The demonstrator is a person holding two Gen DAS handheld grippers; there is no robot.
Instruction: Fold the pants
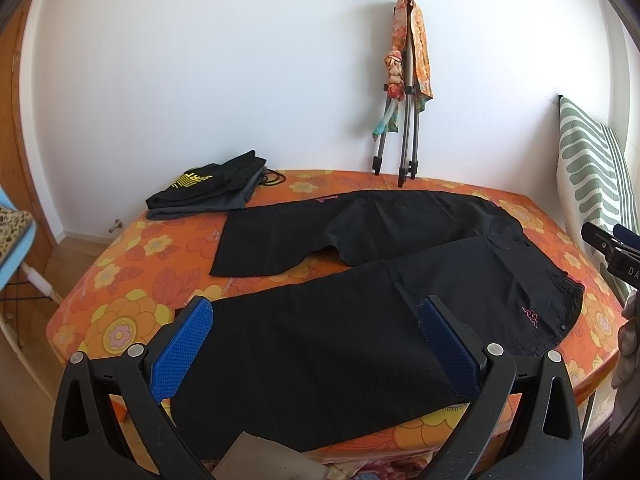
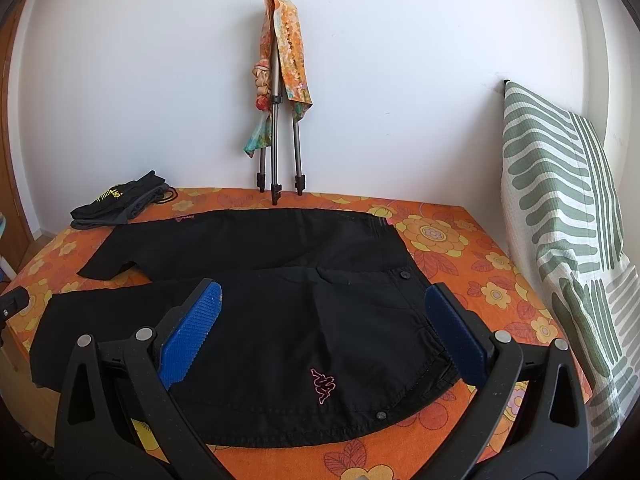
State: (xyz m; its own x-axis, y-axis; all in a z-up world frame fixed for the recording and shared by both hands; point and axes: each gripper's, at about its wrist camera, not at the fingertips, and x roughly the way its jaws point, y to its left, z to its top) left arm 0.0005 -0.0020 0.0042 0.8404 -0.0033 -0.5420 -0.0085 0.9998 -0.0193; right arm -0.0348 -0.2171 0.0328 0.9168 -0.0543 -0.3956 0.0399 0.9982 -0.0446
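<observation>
Black pants [image 2: 280, 320] flat beneath left tool [image 1: 316, 344] and right tool [image 2: 320, 336], both spread apart.

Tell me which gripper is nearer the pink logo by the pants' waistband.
Right. The right gripper hangs open just above the pink logo; the left gripper is open over the near leg, further toward the hem.

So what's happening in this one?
A person holds two tools over black pants spread flat on an orange floral bedspread. The left tool hangs open over a leg, the right tool open over the waist. Neither grips fabric; no fold made yet. Folded dark clothes sit at the far corner.
</observation>
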